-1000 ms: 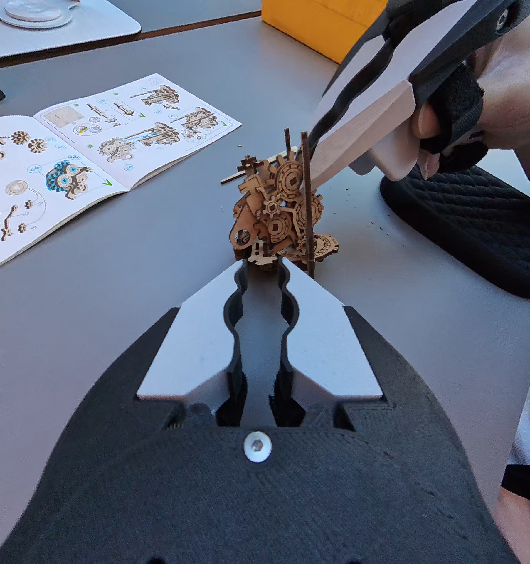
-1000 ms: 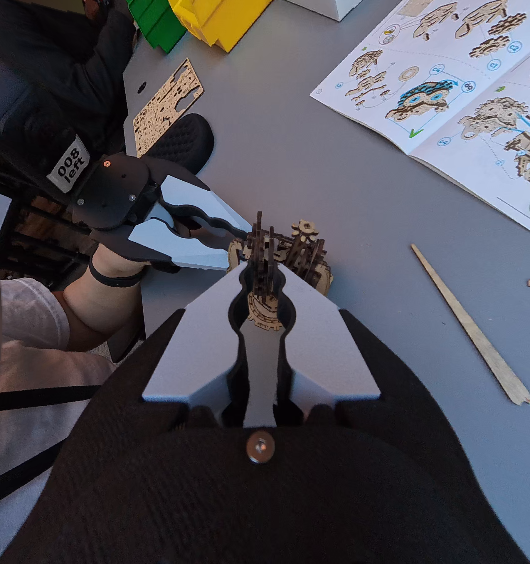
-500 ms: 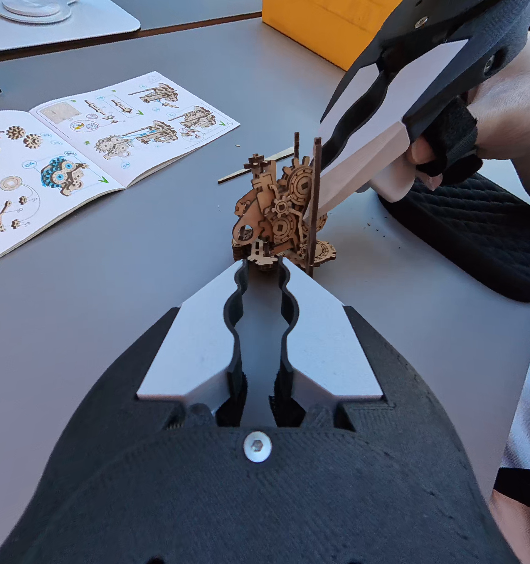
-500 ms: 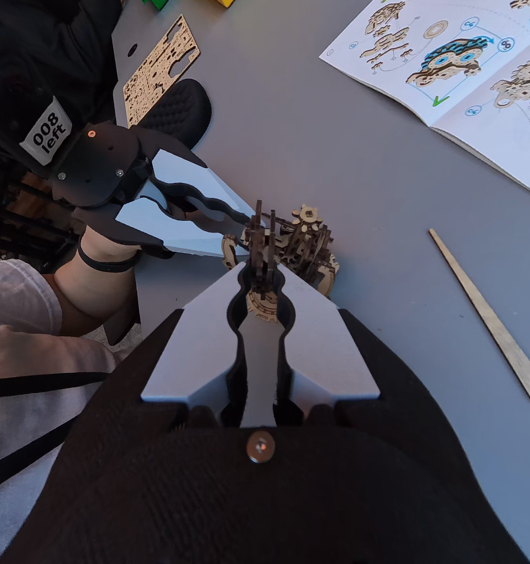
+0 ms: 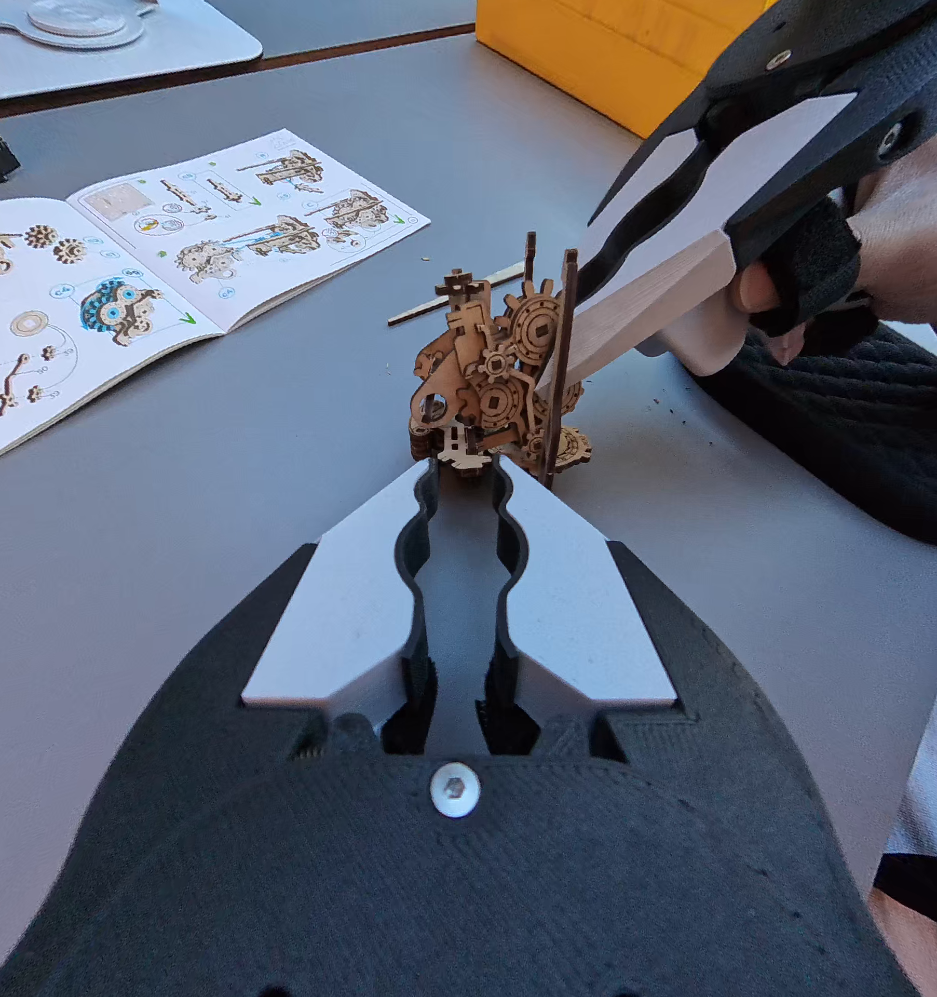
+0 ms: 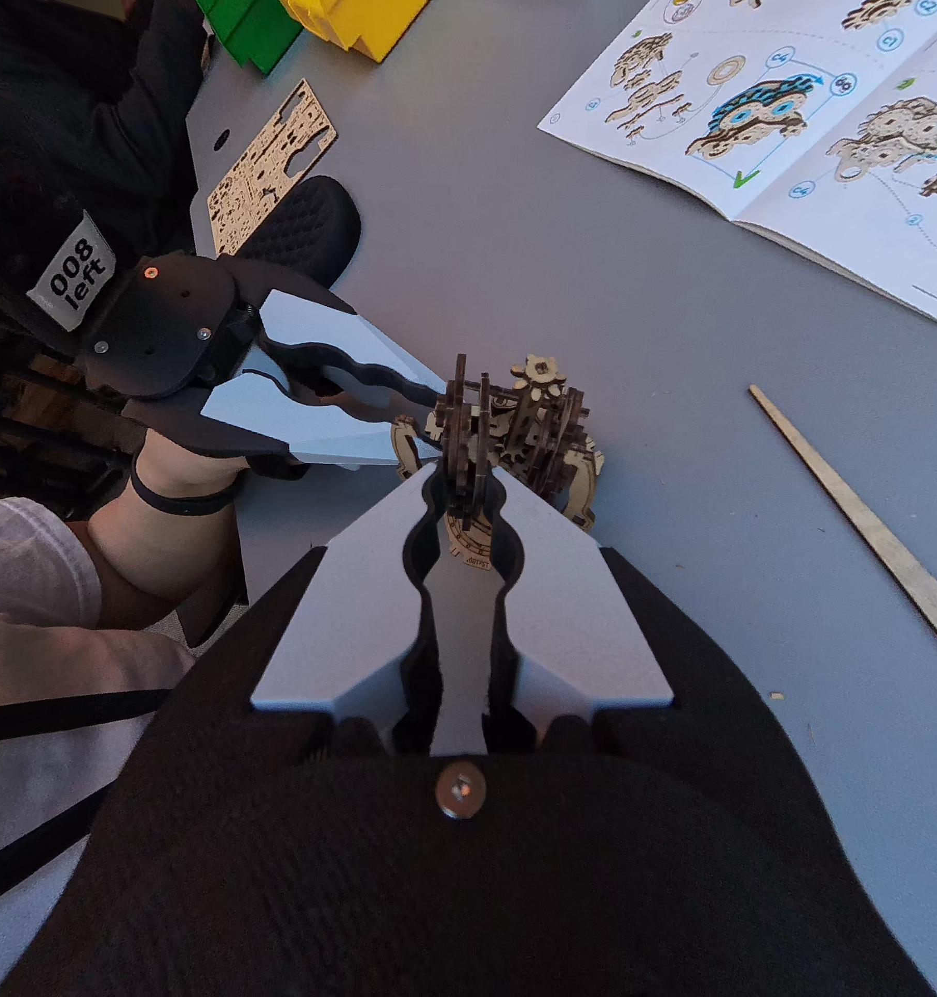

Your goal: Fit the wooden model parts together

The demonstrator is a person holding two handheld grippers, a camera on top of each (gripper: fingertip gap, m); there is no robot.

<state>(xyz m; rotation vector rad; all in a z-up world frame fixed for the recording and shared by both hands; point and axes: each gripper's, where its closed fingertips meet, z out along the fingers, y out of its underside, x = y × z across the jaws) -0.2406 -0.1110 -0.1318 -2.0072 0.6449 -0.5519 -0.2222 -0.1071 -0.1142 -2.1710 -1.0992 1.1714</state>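
A small wooden gear model [image 5: 487,377] stands on the grey table [image 5: 239,512]. It also shows in the right wrist view [image 6: 536,426]. My left gripper [image 5: 464,469] is shut on the model's low front part, at table level. In the right wrist view it reaches in from the left [image 6: 433,426]. My right gripper [image 6: 465,477] is shut on the dark upright gear discs [image 6: 463,431] at the model's near side. In the left wrist view it comes down from the upper right [image 5: 560,345]. The model's far side is partly hidden.
An open instruction booklet [image 5: 185,259] [image 6: 811,135] lies beyond the model. A thin wooden stick [image 6: 860,523] lies to its right. A black padded rest [image 5: 860,431], a punched parts sheet [image 6: 272,167], a yellow box [image 5: 617,65] and green blocks [image 6: 250,32] sit at the table's edges. My two grippers' fingertips are within a few centimetres of each other.
Both grippers stay shut on the model. The right gripper has shifted and tilted a little around it, and the model has turned slightly. The left gripper has barely moved.
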